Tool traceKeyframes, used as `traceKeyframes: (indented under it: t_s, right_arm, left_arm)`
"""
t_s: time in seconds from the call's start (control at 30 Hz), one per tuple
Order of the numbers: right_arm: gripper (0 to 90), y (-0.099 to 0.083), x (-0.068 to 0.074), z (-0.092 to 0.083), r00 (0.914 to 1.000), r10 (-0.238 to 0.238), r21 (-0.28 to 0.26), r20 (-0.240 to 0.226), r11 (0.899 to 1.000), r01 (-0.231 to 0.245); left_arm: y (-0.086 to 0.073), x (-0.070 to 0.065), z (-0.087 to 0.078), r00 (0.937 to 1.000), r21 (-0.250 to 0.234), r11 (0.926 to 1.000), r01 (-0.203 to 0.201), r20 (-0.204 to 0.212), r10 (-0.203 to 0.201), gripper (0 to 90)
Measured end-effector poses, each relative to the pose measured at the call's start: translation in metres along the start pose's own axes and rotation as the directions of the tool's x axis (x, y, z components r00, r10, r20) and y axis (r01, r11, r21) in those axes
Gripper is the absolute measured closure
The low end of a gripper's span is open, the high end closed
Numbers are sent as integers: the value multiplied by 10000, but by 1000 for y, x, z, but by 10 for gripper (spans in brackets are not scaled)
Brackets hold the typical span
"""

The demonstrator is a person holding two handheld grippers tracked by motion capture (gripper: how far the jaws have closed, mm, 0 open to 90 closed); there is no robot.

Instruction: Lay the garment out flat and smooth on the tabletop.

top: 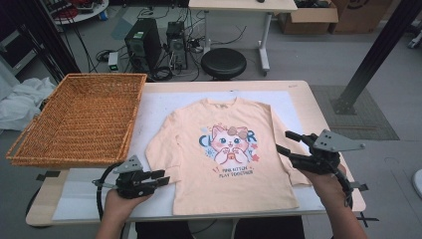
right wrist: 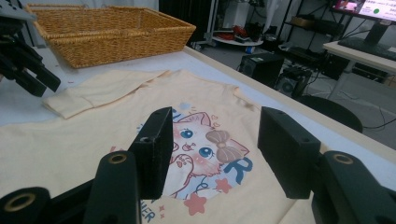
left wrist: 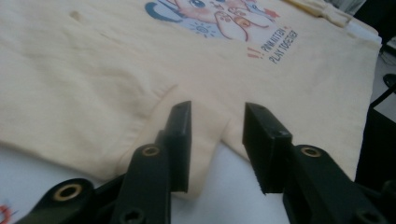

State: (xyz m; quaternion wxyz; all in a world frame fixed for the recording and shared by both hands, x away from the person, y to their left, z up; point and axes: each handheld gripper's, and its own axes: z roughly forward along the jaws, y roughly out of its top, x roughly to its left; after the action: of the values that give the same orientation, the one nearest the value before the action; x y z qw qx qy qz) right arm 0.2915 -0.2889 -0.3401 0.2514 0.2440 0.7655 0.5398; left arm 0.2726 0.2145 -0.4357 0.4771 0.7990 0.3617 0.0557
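Left gripper (left wrist: 217, 135) and right gripper (right wrist: 215, 149) gape over the shirt (top: 224, 164); hem cut off

So the shirt (top: 224, 154) lies flat in the middle of the surface (top: 298, 89), with the basket (top: 79, 119) off to its left, hanging over the edge. Left tool (top: 161, 178) sits at the shirt's left cuff, right tool (top: 287, 143) over its right sleeve.
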Motion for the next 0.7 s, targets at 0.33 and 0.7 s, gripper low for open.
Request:
traceKeyframes:
  t_s: [0.33,0.7]
  right_arm:
    - [457,-4,-2,-11,9997,119,8,216,9999,-119]
    - [463,-1,1,-7,9997,198,-209,169,9996,-195]
  left_arm:
    - [-2,4,22,9986,1009,9948,129,-529,-76,900]
    - [-20,7,-19,9987,61,10000,5,-500,-2,835]
